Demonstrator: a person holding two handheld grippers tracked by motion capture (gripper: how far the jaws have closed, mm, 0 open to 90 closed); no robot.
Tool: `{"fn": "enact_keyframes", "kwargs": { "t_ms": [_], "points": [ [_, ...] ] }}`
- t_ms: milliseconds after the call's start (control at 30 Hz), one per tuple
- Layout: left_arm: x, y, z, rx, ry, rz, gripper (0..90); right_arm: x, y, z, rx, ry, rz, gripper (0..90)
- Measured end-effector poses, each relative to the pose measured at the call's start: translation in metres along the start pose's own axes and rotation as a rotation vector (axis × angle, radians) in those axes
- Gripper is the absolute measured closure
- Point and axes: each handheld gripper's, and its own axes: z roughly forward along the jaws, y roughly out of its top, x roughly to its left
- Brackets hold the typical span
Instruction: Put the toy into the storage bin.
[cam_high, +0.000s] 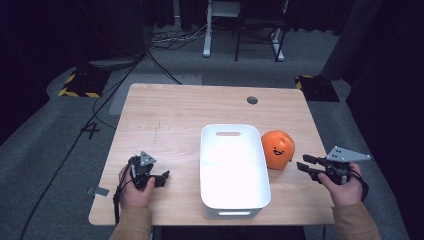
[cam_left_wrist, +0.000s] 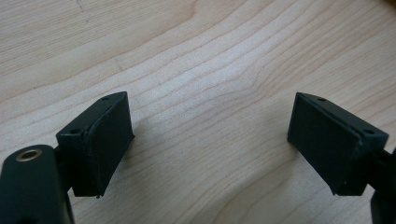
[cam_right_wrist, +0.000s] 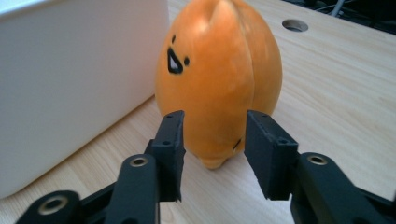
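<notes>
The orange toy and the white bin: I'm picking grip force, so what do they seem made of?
The orange toy looks like soft plush: matte, fuzzy nap, sewn seams, a stitched or printed face. The white bin looks like rigid moulded plastic: smooth, slightly glossy walls, rounded corners, cut-out handle slots.

This is looking like a lab or recording studio rather than a home. A light wooden bench (cam_high: 165, 120) with a cable grommet hole (cam_high: 252, 100) is standing on grey carpet (cam_high: 45, 150), and dark curtains are closing off the sides. Black cables (cam_high: 165, 40) are running loose across the floor, and yellow-and-black hazard-striped base plates (cam_high: 80, 85) are sitting at both far corners of the bench. Behind, the white legs of a desk frame (cam_high: 207, 30) are showing.
</notes>
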Motion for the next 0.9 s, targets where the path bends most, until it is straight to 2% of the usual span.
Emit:
{"fn": "enact_keyframes", "kwargs": {
  "t_ms": [233, 433, 600, 900],
  "points": [
    [0.0, 0.0, 0.0, 0.0, 0.001, 0.002, 14.3, -0.005, 0.019, 0.003, -0.031, 0.027, -0.011, 60.0],
    [0.0, 0.0, 0.001, -0.007, 0.006, 0.0, 14.3, -0.011, 0.028, 0.007, -0.059, 0.036, -0.017, 60.1],
    [-0.001, -0.001, 0.001, -0.01, 0.008, 0.0, 14.3, -0.014, 0.039, 0.016, -0.068, 0.036, -0.03, 60.3],
    [0.0, 0.0, 0.0, -0.003, 0.003, 0.0, 14.3, -0.019, 0.048, 0.033, -0.085, 0.059, -0.016, 60.0]
  ]
}}
